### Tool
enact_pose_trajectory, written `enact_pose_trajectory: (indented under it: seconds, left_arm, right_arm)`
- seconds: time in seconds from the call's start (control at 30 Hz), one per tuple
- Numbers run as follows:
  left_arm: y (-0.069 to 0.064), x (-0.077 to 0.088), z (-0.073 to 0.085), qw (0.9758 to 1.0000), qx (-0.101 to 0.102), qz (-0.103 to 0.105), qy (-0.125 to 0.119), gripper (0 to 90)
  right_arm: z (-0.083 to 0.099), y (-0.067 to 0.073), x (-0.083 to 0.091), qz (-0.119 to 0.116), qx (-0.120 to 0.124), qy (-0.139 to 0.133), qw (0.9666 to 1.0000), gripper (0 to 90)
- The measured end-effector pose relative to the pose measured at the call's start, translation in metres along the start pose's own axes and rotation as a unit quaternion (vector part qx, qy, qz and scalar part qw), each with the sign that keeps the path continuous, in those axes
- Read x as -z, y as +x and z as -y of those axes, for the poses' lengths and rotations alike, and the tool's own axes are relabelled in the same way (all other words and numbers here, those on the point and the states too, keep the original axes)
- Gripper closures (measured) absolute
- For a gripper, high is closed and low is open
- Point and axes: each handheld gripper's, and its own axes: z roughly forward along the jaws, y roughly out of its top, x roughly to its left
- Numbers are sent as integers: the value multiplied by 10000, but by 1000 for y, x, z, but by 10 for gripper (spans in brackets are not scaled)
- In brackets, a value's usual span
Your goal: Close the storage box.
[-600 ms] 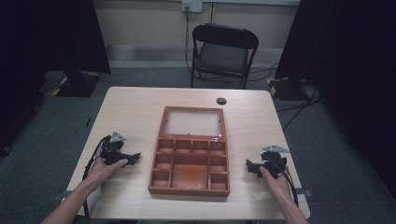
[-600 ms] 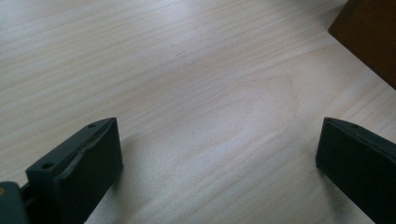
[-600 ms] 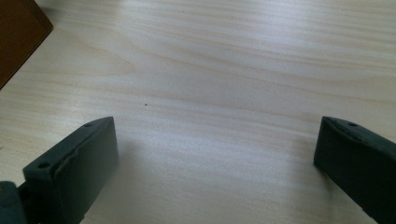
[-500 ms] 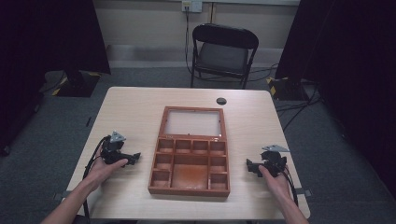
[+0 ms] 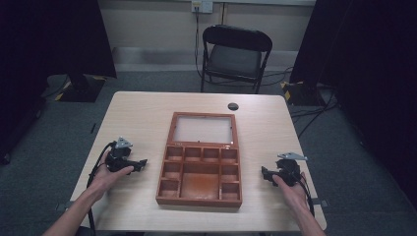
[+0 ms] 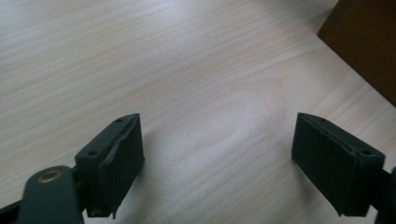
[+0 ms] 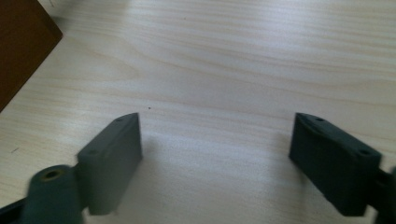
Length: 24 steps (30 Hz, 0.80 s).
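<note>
The right gripper hangs low over the pale wooden table, its two black jaws spread wide with nothing but bare wood grain between them. A corner of the brown wooden box shows at upper left, well apart from the jaws.

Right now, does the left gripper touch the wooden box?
Apart. The high view shows bare table between the left gripper and the wooden box.

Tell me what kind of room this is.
Probably a lab or recording room: black curtains at the sides, a lone folding chair, loose cables on grey carpet, one bare table.
</note>
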Motion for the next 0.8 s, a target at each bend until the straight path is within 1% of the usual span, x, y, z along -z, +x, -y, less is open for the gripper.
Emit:
enact_pose_trajectory:
  seconds: [0.03, 0.07, 0.1, 0.13, 0.17, 0.23, 0.27, 0.3, 0.33, 0.37, 0.4, 0.47, 0.5, 0.53, 0.57, 0.6, 0.63, 0.67, 0.7, 0.73, 0.77, 0.8]
  left_arm:
    - [-1, 1, -1, 10000, 15, 20, -45, 162]
    - [-1, 2, -2, 10000, 15, 41, -65, 162]
    - [-1, 3, -3, 9999, 41, 61, -139, 167]
    - [-2, 5, -4, 9998, 46, 45, -186, 170]
    - [-2, 7, -5, 9997, 49, 55, -220, 174]
    - [-4, 9, -8, 9994, 127, 81, -325, 186]
    - [-4, 9, -8, 9994, 127, 81, -325, 201]
    - [-5, 11, -9, 9991, 166, 94, -381, 212]
    - [-6, 11, -10, 9989, 185, 115, -405, 213]
    - [-6, 12, -13, 9993, 141, 144, -325, 211]
    - [-6, 12, -13, 9993, 141, 144, -325, 210]
    - [-7, 14, -17, 9987, 305, 255, -324, 210]
    - [-9, 14, -19, 9982, 377, 293, -351, 210]
    - [-12, 15, -24, 9985, 333, 233, -367, 210]
    - [-13, 15, -25, 9982, 335, 257, -423, 210]
    - [-13, 15, -25, 9982, 335, 257, -423, 210]
    - [-14, 15, -27, 9977, 391, 255, -490, 210]
    - [-15, 16, -28, 9977, 362, 281, -509, 210]
    - [-16, 16, -30, 9974, 363, 299, -551, 210]
    - [-18, 16, -34, 9981, 227, 324, -481, 208]
    - [-18, 16, -34, 9981, 227, 324, -481, 202]
    - [-19, 15, -37, 9982, 169, 321, -482, 202]
  right_arm:
    - [-1, 1, 1, -5, -26, -2, 10000, 144]
    - [-1, 1, 1, -5, -26, -2, 10000, 144]
    - [-2, 2, 1, -15, -8, -22, 10000, 167]
    - [-3, 3, 2, -19, 43, -37, 10000, 154]
    - [-3, 4, 2, 33, 86, -13, 10000, 149]
    - [-4, 6, 1, -98, 120, 92, 9998, 150]
    - [-5, 7, 1, -117, 144, 89, 9998, 150]
    - [-6, 8, 2, -149, 135, 75, 9998, 150]
    - [-7, 9, 3, -197, 161, 39, 9997, 151]
    - [-7, 10, 4, -221, 183, 26, 9996, 153]
    - [-7, 10, 4, -221, 183, 26, 9996, 153]
    - [-9, 13, 5, -257, 293, -24, 9992, 155]
    - [-12, 16, 6, -319, 342, -69, 9989, 156]
    - [-14, 17, 8, -351, 324, -139, 9988, 161]
    - [-15, 19, 8, -378, 336, -167, 9986, 162]
    - [-17, 20, 9, -402, 361, -178, 9984, 161]
    - [-19, 22, 9, -451, 388, -196, 9980, 162]
    - [-19, 22, 9, -451, 388, -196, 9980, 162]
    - [-24, 25, 9, -504, 383, -227, 9977, 161]
    - [-26, 27, 9, -539, 397, -251, 9974, 162]
    - [-26, 27, 9, -539, 397, -251, 9974, 162]
    - [-28, 28, 9, -558, 394, -286, 9973, 164]
